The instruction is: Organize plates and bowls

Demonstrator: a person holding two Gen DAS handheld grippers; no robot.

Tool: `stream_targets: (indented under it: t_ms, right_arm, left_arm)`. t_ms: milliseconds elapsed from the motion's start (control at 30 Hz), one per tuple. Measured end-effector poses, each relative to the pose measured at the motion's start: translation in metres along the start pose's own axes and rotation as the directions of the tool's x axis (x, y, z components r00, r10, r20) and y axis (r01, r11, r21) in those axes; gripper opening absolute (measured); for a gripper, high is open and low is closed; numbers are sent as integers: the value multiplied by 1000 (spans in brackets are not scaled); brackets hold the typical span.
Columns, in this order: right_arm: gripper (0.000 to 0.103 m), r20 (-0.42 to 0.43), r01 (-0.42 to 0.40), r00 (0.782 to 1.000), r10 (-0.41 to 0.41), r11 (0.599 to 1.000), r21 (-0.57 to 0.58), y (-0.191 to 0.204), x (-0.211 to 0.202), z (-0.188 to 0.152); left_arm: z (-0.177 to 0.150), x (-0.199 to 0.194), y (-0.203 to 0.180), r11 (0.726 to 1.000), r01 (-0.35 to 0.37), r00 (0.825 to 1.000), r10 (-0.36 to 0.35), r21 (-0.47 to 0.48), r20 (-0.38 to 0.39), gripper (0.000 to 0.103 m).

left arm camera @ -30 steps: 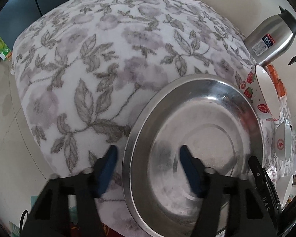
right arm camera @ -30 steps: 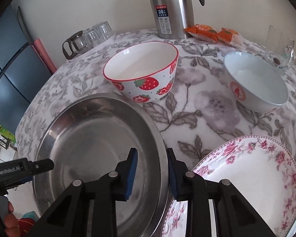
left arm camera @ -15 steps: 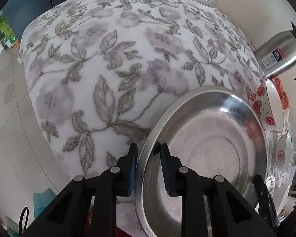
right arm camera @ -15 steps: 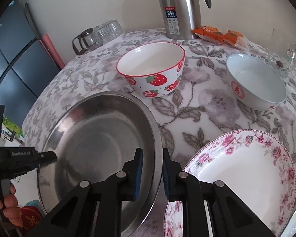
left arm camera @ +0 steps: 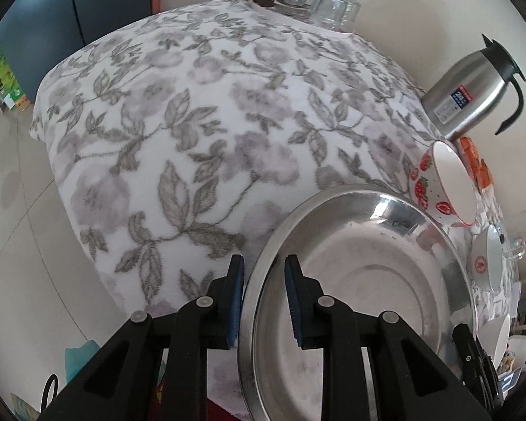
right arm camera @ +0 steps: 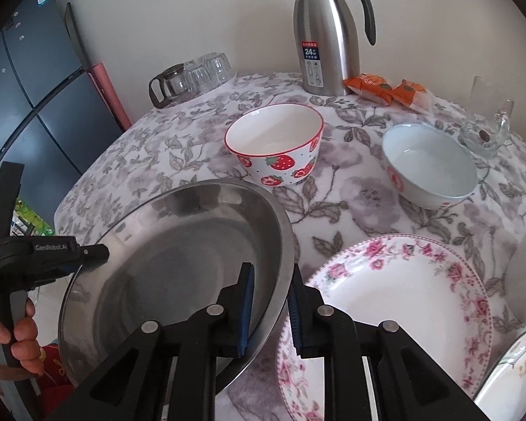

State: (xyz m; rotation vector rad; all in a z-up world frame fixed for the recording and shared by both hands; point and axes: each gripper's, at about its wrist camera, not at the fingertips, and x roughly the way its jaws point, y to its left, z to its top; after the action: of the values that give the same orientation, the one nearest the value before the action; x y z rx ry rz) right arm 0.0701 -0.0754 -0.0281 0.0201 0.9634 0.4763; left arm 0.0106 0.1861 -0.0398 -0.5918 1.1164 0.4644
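Left hand-held gripper (left arm camera: 264, 296): you have it nearly closed on the near-left rim of the steel basin (left arm camera: 368, 294); one blue pad sits outside the rim, the other inside, and the rim fills the narrow gap between them. Its jaws have just been closing onto that rim.
Right hand-held gripper (right arm camera: 270, 307): you have it clamped on the basin's right rim, one pad inside the bowl wall and one outside. Its jaws have just been closing too, with the rim between them.
Steel basin: it hangs between your two grippers, tilted, with its right edge overlapping the rim of the pink-flowered plate (right arm camera: 396, 301).
Your left hand (right arm camera: 15, 342): it shows in the right wrist view, fingers wrapped around the gripper's handle at the basin's far-left side.
Strawberry bowl (right arm camera: 275, 147): it stands upright on the surface (left arm camera: 179, 133), just beyond the basin.
Pale blue bowl (right arm camera: 429, 170): it stands upright to the right of the strawberry bowl, apart from it.
Other plates: a white rim at the right edge and a yellow-flowered plate (right arm camera: 512, 372) at the lower right corner, both cut off by the frame.
Back of the surface: a steel thermos jug (right arm camera: 324, 31), orange snack packets (right arm camera: 391, 91), upturned glasses (right arm camera: 207, 70) and a glass pot (right arm camera: 170, 84).
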Motion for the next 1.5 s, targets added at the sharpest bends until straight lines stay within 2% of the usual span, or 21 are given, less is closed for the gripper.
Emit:
stream_targets:
  t_ms: [200,333,467,667,833,967,1267,1500]
  right_arm:
    - [20,39,-6,999,6,1000,5,-6,-19,0]
    - [20,58,7,998,-8,1000,11,-13,-28,-1]
    - [20,65,16,998,-19,999,43,-29,-36,-3]
    - [20,66,33,997,-39,996,88,-61,-48,-11]
    - [20,75,56,995,-68,988,147,-92,-62,-23]
    - [20,62,87,993,-100,979,184,-116,-67,-33]
    - [20,54,131,987,-154,945,301,-161,-78,-51]
    - [20,27,149,986,-167,932,330,-173,-73,-59]
  left_arm:
    - [-5,-13,-9,1000,30,998,-30,3,46,24]
    - [-11,-32,-26,997,38,991,-46,63,125,24]
    - [-19,-41,-44,991,50,986,-70,127,154,24]
    - [-35,-38,-72,976,89,987,-113,199,112,24]
    - [-58,-43,-105,946,95,984,-137,310,116,24]
    - [-73,-40,-127,924,116,985,-156,365,81,24]
    - [-104,-29,-167,857,119,989,-150,502,22,24]
    - [-112,-12,-178,842,97,995,-100,531,-23,24]
